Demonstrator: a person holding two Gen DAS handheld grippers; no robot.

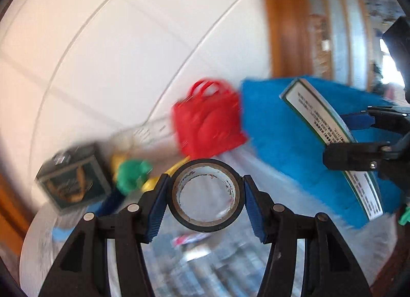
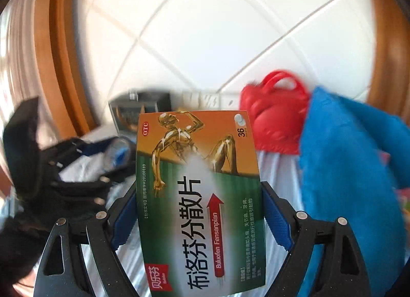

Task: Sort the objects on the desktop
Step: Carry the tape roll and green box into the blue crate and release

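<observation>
One blue towel [image 1: 294, 148] is the biggest thing in front of you, lying crumpled on the right of the table and touching the one red toy handbag [image 1: 207, 122] that stands against the white tiled wall [image 1: 128, 28]. Next in size is the one medicine box [image 2: 200, 202], green and gold, printed "Buluofen Fensanpian" and "36"; your right gripper [image 2: 200, 210] has both blue pads pressed against its long edges and holds it raised above the table. From the left wrist view you see that same box edge-on over the towel. One dark square box [image 1: 74, 176] sits at the left near the wall, too blurred to read. Just beside it lie one green piece [image 1: 133, 174] and something yellow [image 1: 151, 181]; motion blur hides what they are. Smallest is the one roll of black tape [image 1: 207, 194], clamped between the fingers of your left gripper [image 1: 207, 195], its hole facing the camera, lifted clear of the tabletop.
</observation>
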